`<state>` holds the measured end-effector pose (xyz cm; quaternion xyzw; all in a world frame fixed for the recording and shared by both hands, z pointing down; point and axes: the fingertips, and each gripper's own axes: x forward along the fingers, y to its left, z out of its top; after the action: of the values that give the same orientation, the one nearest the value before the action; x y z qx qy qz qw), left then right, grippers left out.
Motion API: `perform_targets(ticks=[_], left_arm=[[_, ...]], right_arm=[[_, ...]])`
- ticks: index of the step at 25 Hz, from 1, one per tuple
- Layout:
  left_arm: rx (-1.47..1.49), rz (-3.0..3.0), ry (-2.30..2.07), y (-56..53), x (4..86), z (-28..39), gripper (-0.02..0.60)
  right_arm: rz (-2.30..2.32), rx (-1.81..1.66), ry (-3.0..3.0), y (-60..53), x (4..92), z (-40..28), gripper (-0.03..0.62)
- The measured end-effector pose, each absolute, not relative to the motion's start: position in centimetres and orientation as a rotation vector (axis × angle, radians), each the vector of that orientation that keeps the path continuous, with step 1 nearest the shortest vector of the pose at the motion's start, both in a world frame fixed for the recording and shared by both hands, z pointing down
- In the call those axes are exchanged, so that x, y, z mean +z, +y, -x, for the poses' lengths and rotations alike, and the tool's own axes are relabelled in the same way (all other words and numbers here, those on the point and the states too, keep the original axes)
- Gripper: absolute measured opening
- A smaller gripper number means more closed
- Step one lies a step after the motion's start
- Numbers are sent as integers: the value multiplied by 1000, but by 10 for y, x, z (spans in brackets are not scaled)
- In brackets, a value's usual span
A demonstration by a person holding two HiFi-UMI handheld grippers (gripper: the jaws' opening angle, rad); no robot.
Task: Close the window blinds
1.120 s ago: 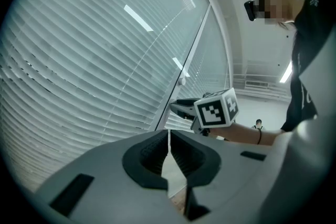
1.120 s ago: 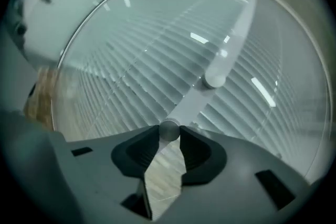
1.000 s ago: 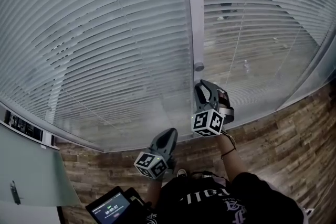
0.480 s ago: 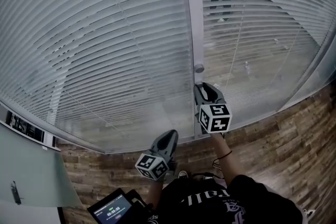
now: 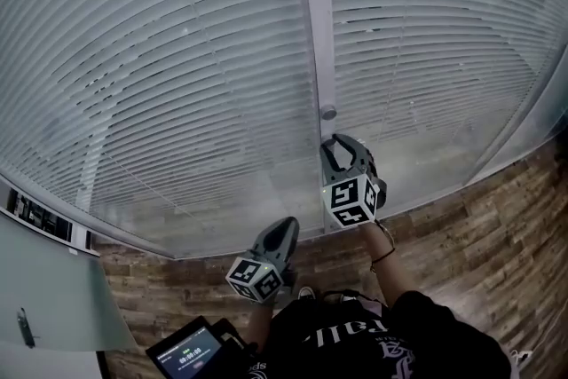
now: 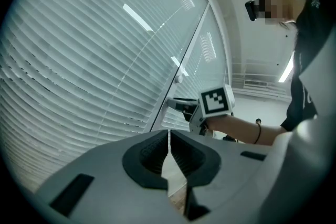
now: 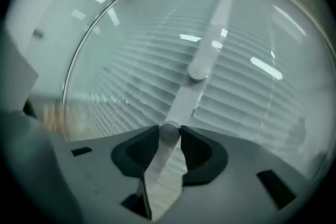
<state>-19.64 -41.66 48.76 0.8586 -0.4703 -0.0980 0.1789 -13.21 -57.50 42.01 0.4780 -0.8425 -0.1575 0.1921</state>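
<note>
Currently the right gripper (image 5: 340, 146) is held up at the upright frame post (image 5: 312, 22) that divides the window blinds (image 5: 151, 75) into two panes. Its fingers are drawn in narrow and clamp a small round knob (image 7: 169, 131) that stands out from that post. In the right gripper view the knob sits squarely between the two dark pads, touching both. A second round knob (image 7: 197, 72) is on the same post just beyond the fingertips, apart from them.

One pane of blinds spreads to the left of these fingers and the other to their right, both behind glass. The slats run horizontally and look pale and closely overlapped. Faint darker streaks show in the left pane, and whether every slat is fully turned cannot be told.

The left gripper (image 5: 286, 226) hangs lower and nearer the person's body, to the left of the right fingers and well apart from them. Its fingers are pressed together with nothing between them. They point toward the lower edge of the left pane without touching it.

Wood-patterned floor (image 5: 479, 226) lies below both grippers, and a small lit screen (image 5: 188, 352) shows behind the left fingers, close to the person.
</note>
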Motion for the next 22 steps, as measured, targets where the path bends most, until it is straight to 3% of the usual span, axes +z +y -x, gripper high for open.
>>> perform_targets(ticks=[4, 6, 8, 11, 13, 18, 22], left_arm=[[-272, -2428, -1326, -415, 487, 187, 5], [-267, -2424, -1334, -416, 487, 186, 5], [-266, -2420, -1341, -417, 488, 187, 5], [-265, -2412, -1356, -415, 490, 191, 5], [-265, -2408, -1365, -413, 493, 195, 5], [-264, -2414, -1361, -411, 489, 187, 5], [-267, -2423, -1363, -400, 482, 168, 5]], right_arm=[[-1523, 366, -2728, -579, 417, 117, 135], [-1551, 479, -2758, -582, 415, 114, 133], [-1529, 235, -2676, -582, 414, 115, 133], [-1354, -516, -2279, -574, 416, 129, 132], [-1242, -776, -2101, -570, 421, 138, 132], [-1189, -818, -2130, -568, 419, 139, 132], [-1283, -421, -2399, -557, 417, 117, 132]])
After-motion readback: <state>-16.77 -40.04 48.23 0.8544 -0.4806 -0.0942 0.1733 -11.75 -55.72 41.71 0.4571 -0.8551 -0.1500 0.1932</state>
